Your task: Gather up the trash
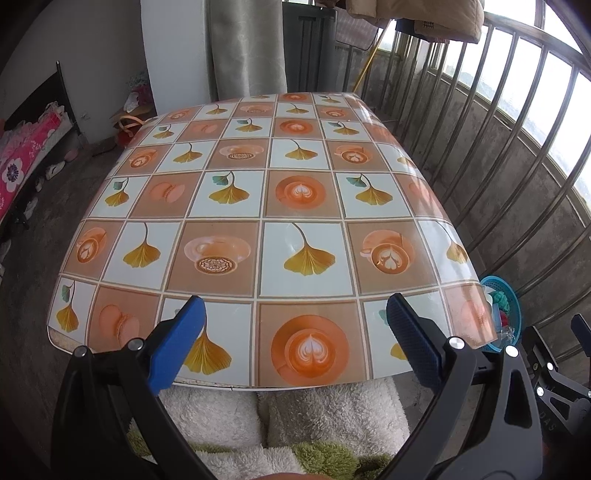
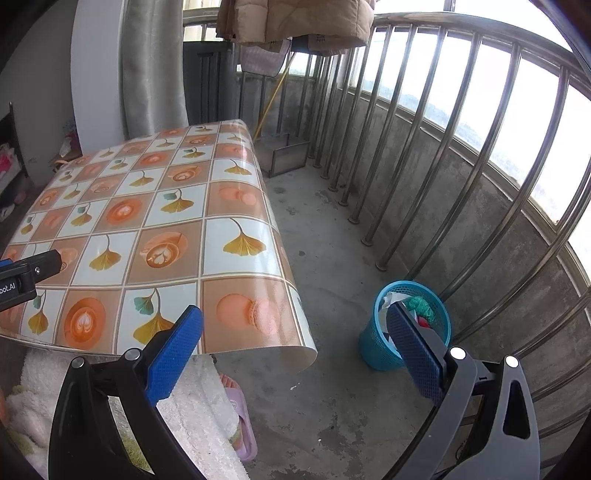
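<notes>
I hold both grippers — left gripper (image 1: 295, 332), right gripper (image 2: 295, 332) — wide open and empty; table (image 1: 303, 236) bare, trash in the bin (image 2: 406, 325).

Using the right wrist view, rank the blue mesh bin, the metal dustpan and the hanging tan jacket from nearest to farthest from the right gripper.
From the right gripper, whose jaws stand open:
1. Blue mesh bin, on the floor to the right, partly behind the right finger, trash inside.
2. Metal dustpan, on the floor past the table's far corner, near the railing.
3. Tan jacket, hanging overhead at the far end.
</notes>
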The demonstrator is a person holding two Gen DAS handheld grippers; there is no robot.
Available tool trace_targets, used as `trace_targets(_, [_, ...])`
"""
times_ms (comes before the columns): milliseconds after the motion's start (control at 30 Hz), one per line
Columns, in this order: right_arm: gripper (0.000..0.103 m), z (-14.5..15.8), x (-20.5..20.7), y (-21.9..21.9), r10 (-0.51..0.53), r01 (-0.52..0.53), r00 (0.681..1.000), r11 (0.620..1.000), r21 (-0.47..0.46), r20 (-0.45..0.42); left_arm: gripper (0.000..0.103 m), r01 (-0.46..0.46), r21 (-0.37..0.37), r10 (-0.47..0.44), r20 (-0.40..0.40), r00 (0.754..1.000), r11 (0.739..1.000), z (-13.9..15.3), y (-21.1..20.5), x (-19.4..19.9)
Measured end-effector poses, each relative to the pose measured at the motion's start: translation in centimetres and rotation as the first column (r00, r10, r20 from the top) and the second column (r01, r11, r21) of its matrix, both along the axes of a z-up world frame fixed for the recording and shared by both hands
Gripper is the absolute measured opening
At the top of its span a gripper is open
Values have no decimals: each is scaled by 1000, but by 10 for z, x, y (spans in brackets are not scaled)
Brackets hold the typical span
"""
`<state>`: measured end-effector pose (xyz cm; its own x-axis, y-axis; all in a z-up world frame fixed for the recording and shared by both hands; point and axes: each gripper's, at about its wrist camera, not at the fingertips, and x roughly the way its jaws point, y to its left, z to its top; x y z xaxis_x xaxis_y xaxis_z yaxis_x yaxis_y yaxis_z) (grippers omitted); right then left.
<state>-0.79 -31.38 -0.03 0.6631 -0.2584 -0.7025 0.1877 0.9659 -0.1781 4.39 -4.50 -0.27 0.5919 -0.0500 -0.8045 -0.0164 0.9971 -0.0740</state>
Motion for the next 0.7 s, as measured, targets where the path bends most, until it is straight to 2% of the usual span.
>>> trace_targets(300, [97,-1,-3,-2,-5,5,1000,1000,-4,-16,94,-13,-10,13,-8,1000,1000,-1,-2,-3])
trace_targets(700, [97,3,-12,-9,-21,21,1000,1000,3,-8,94,23,11,-23,3,1000,1000,3,-18,-10])
